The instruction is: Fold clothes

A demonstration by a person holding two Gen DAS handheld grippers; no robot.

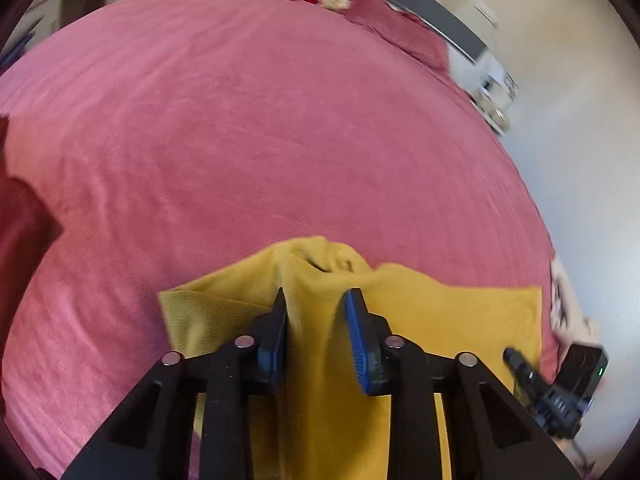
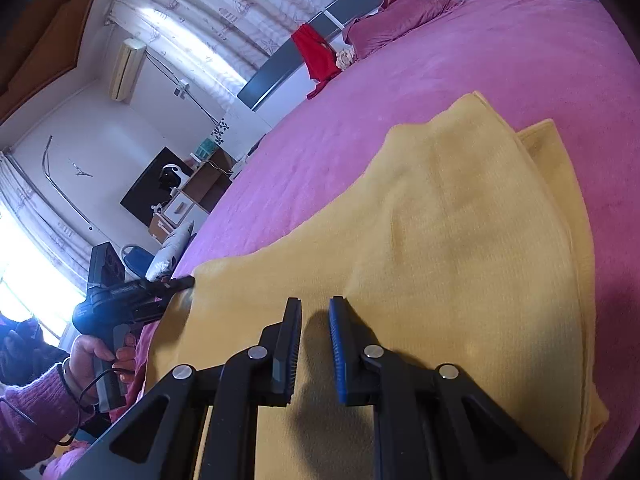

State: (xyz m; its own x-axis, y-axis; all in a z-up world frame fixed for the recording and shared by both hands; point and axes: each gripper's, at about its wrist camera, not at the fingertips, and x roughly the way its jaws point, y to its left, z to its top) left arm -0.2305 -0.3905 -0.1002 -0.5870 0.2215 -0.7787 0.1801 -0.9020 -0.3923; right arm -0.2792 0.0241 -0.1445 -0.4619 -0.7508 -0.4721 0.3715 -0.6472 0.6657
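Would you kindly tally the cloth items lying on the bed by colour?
Yellow: 1, the yellow garment, under both grippers.
Red: 1, the red cloth at the headboard.
Pink: 1, the pink pillow.
Total: 3

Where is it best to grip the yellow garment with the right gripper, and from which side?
Probably the yellow garment's near edge, approached low from the bed's near side. The right gripper hangs over flat cloth there, jaws open.

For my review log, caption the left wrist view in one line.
Left gripper pinching up a ridge of yellow garment on the pink bedspread.
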